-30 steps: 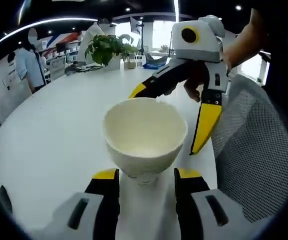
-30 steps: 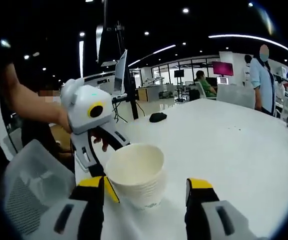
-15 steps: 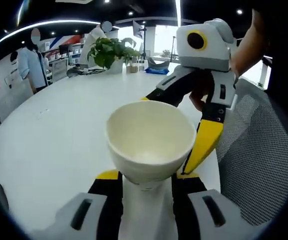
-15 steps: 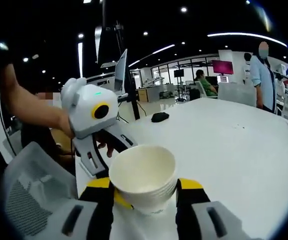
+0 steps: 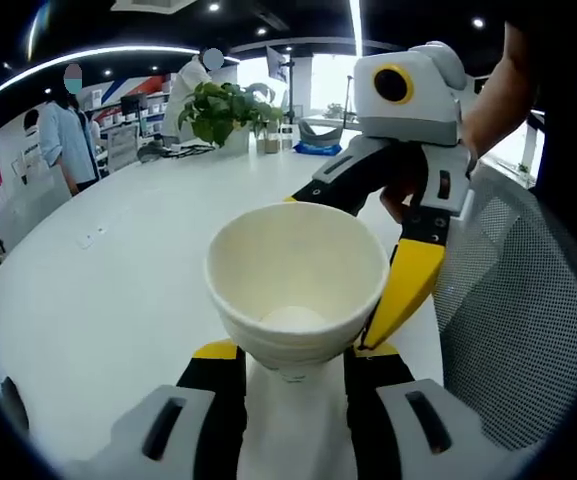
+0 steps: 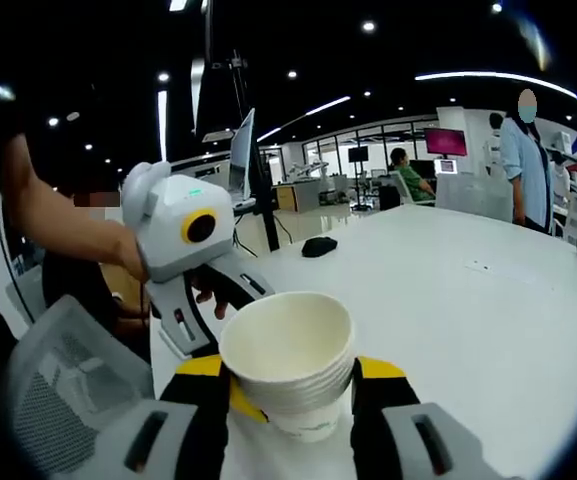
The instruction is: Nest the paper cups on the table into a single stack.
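Left gripper (image 5: 290, 352), in the left gripper view, is clamped on the lower wall of a paper cup stack (image 5: 296, 287), its two yellow-tipped jaws pressed against either side just under the flared mouth. The stack sits at centre frame, mouth up, over the white surface (image 5: 118, 270). The inside is smooth, matt and off-white, with a rolled lip. At 2 o'clock from the stack the right gripper (image 5: 383, 300) reaches in, one yellow jaw lying against the stack's wall on that side and the other passing behind it. A potted plant (image 5: 225, 108) stands at the far edge of the surface at 11 o'clock, and a mesh chair back (image 5: 523, 320) lies at 3 o'clock. In the right gripper view, the right gripper (image 6: 290, 368) is likewise closed on the paper cup stack (image 6: 290, 362), whose several nested rims show as stepped ridges below the top lip. The left gripper (image 6: 208, 300) enters from 10 o'clock, held by a person's hand (image 6: 133, 262). A dark computer mouse (image 6: 319, 246) rests further off on the surface (image 6: 468, 300) at 12 o'clock. Judged from these views, the cups are thin-walled, very light and easily crushed. Hold is best taken low on the tapered wall with light pressure, since the smooth paper may slip and the rim will deform if squeezed.
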`<state>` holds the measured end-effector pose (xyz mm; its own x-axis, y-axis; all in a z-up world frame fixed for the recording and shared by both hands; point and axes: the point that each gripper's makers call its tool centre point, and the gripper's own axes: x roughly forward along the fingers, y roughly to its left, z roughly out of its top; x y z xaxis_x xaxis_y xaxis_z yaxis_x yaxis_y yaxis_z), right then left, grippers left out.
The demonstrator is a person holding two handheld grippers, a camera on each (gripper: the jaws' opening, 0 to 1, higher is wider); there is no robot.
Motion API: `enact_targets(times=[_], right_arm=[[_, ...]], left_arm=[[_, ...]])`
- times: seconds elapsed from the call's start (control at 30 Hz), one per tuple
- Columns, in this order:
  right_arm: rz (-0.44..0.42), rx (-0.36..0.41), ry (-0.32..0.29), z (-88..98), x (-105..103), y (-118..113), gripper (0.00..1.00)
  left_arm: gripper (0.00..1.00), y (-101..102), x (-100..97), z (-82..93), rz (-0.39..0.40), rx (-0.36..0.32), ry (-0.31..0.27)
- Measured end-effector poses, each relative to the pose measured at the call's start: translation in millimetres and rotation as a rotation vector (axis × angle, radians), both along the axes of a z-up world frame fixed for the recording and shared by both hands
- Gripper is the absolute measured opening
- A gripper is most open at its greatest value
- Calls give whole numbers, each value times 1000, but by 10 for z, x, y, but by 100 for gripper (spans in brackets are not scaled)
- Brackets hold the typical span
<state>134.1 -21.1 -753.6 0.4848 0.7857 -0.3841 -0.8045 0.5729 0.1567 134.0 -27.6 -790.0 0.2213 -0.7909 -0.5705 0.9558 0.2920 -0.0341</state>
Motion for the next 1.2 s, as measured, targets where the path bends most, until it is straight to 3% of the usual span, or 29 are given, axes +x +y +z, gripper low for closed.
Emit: enact_targets(times=[0.57,1.2], right_arm=[[-6,10,-14,65,380,-46,46],[-33,22,-6,-12,853,-106,46]], left_arm=[[36,-35,389,78,-1,36,-34],[36,-65,898,-63,39,57,-19]])
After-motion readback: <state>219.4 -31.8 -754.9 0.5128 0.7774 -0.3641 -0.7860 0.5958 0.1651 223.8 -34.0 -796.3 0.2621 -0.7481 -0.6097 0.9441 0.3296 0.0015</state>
